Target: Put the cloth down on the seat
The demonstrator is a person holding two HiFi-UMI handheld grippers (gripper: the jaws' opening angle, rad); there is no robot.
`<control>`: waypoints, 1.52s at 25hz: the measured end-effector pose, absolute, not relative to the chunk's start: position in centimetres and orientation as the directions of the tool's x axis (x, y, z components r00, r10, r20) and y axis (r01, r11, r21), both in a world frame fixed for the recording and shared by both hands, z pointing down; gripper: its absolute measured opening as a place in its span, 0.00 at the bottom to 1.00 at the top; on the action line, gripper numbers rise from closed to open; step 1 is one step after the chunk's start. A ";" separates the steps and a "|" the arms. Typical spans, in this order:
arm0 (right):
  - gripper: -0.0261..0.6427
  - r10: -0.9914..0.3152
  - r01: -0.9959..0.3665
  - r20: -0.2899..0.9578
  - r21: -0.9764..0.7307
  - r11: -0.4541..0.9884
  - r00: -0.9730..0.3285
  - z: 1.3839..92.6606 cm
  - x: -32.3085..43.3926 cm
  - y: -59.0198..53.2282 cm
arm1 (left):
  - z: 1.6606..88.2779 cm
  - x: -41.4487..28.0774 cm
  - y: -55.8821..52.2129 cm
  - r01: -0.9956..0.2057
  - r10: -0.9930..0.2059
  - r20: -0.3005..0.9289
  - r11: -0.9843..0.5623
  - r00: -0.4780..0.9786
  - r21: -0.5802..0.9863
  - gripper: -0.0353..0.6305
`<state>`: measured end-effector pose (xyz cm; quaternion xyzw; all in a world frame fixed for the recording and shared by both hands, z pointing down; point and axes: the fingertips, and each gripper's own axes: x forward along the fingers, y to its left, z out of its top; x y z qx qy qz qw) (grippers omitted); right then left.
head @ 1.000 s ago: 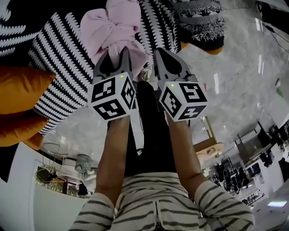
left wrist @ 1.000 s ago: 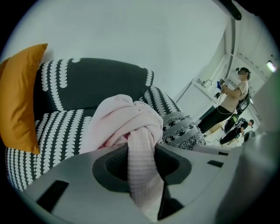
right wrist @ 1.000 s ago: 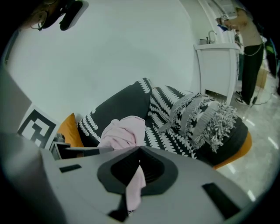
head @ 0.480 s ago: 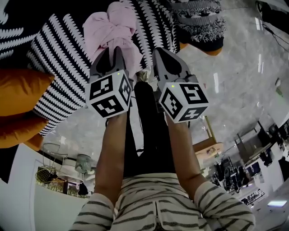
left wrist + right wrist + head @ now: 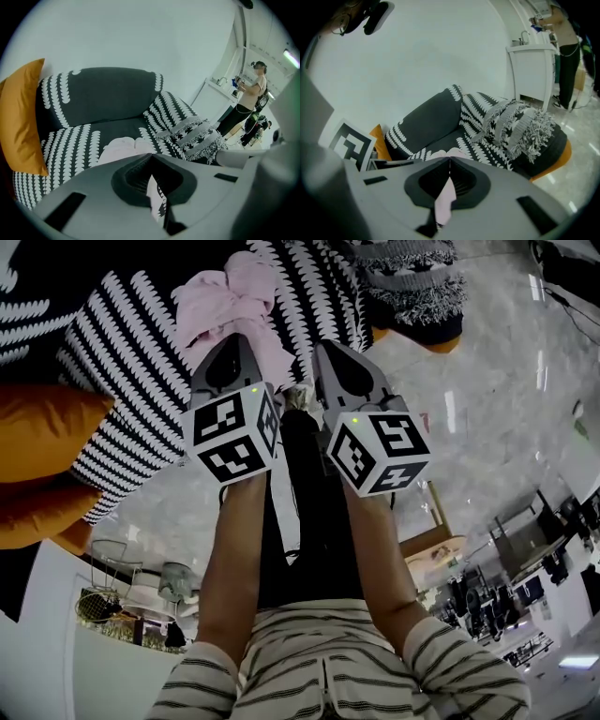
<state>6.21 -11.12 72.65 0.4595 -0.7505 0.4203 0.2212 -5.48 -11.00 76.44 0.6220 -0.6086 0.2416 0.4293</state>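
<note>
A crumpled pink cloth [image 5: 230, 296] lies bunched on the black-and-white patterned seat [image 5: 141, 362] of an armchair. My left gripper [image 5: 232, 341] points down at the cloth's near edge. Its jaws have just been closing and now stand shut, with a fold of the cloth between the tips. In the left gripper view the cloth [image 5: 123, 146] mounds just beyond the closed left gripper [image 5: 151, 155]. Close beside it, my right gripper [image 5: 323, 345] is shut on the cloth. In the right gripper view, a pink strip [image 5: 444, 199] hangs from the closed tips [image 5: 450, 160].
An orange cushion [image 5: 42, 437] leans at the seat's left. A fringed patterned cushion [image 5: 412, 287] lies on its right side. Glossy marble floor [image 5: 487, 399] spreads to the right. A person [image 5: 251, 101] stands far off by a white counter [image 5: 532, 70].
The left gripper's jaws went from wide open around the cloth's near edge to shut, and the cloth bunched slightly toward them. The right gripper has stayed still.
</note>
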 end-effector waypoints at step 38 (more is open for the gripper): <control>0.06 -0.697 -0.791 0.375 -0.335 0.513 -0.611 41.9 0.1 -8.0 | 41.0 -8.6 -6.9 -0.984 -0.913 0.379 -0.102 0.149 0.143 0.06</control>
